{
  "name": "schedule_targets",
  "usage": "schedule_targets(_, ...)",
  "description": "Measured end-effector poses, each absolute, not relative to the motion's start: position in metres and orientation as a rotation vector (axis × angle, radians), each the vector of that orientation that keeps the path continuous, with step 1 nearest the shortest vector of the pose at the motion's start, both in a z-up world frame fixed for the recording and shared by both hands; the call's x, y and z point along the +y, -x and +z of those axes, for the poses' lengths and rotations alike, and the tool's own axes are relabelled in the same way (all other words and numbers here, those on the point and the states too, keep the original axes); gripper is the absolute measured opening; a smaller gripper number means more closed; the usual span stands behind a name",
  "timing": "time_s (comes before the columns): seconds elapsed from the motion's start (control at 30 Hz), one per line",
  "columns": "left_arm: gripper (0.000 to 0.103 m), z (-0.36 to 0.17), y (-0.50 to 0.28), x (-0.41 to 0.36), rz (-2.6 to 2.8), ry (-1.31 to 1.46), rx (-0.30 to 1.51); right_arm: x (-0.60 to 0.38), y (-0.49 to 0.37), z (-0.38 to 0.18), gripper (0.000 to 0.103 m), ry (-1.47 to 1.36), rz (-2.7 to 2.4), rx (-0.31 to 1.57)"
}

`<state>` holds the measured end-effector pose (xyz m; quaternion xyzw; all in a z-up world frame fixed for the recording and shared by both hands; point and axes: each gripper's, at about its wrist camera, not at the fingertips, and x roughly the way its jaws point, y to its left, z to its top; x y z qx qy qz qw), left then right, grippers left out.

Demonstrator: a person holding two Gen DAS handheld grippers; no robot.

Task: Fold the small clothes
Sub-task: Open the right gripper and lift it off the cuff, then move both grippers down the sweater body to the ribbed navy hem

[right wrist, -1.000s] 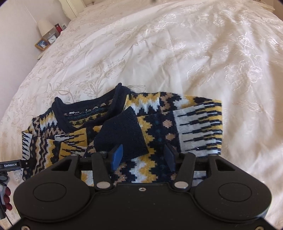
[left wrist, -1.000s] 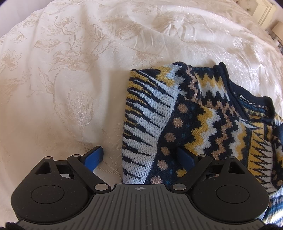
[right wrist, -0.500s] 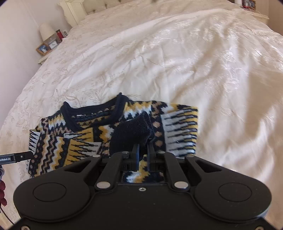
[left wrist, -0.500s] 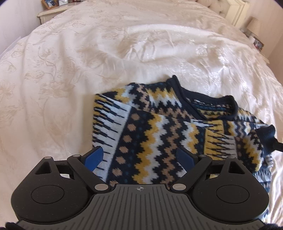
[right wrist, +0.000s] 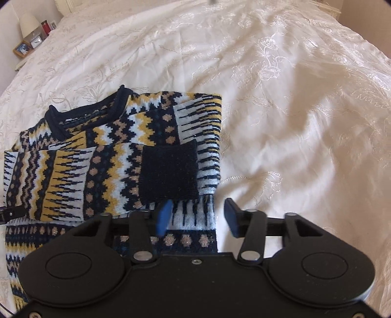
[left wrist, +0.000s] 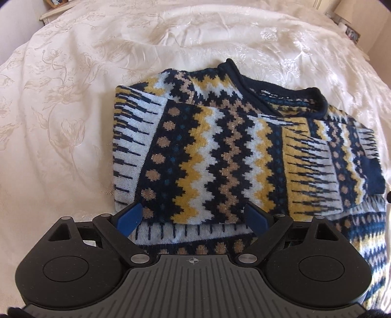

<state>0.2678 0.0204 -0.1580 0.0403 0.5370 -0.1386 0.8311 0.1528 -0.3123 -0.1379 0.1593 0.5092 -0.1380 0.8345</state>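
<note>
A knitted sweater (left wrist: 220,151) in navy, yellow, white and tan zigzags lies on the bed with both sleeves folded across its chest. Its navy collar (left wrist: 281,97) points away from me. In the right wrist view the same sweater (right wrist: 97,159) shows a navy cuff (right wrist: 168,171) lying flat on top. My left gripper (left wrist: 193,217) is open, its blue pads (left wrist: 129,216) hovering over the sweater's lower left part. My right gripper (right wrist: 198,215) is open just below the cuff, over the sweater's right edge, holding nothing.
A cream embroidered bedspread (right wrist: 293,97) covers the bed all around the sweater. A bedside table with a lamp (right wrist: 28,22), clock and photo frame stands at the far left in the right wrist view. The tip of the other gripper (right wrist: 9,214) shows at the left edge.
My right gripper was shut on the navy cuff half a second ago; it has let go and opened, and the cuff now lies flat. My left gripper stayed open and shifted over the sweater.
</note>
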Motion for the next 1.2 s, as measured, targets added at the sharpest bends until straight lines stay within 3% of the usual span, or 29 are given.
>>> schedule_targets(0.3,0.095,-0.140,-0.215,0.046,-0.368,-0.031,1.128,-0.285,-0.112,-0.129,0.075,-0.338,-0.284,1.075)
schedule_targets(0.37,0.101,-0.139,-0.200,0.052,-0.373,-0.030,1.131,-0.278,-0.100,-0.128,0.076,-0.339,-0.279,1.072)
schedule_targets(1.2,0.102,-0.143,-0.036,0.079,-0.288,-0.045,1.165,-0.241,0.037,-0.145,0.082,-0.319,-0.093,1.082)
